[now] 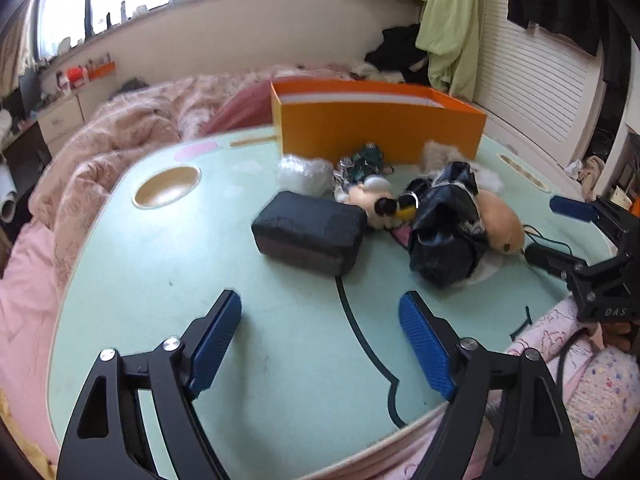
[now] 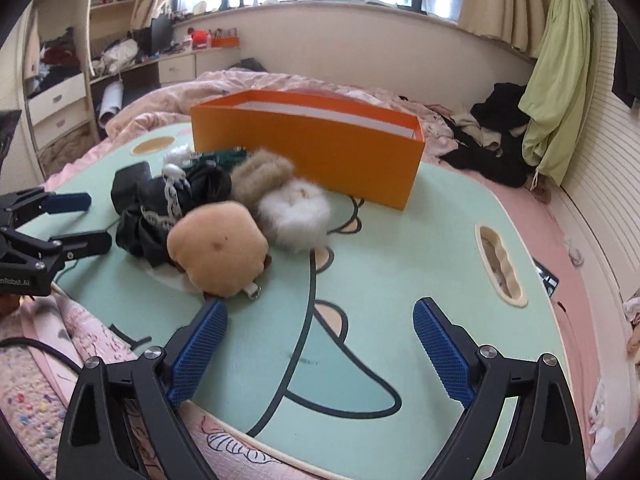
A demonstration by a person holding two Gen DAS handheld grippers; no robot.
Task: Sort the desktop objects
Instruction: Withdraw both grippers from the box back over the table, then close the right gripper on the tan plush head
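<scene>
Left tongs [image 1: 320, 320] and right tongs [image 2: 320, 328] gaped wide and empty, ribbed blue pads, fluffy toys [image 2: 294, 212], black padded block [image 1: 308, 232], orange cardboard box [image 2: 320, 140], mint table [image 1: 280, 360].

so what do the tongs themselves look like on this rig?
Both are alike: the left tongs and right tongs have matte black angular linkage arms with silver pivot screws and triangular cut-outs, tipped with long blue ribbed pads. White lettering marks each black body, partly cut off. A black cable trails from the right one.
</scene>
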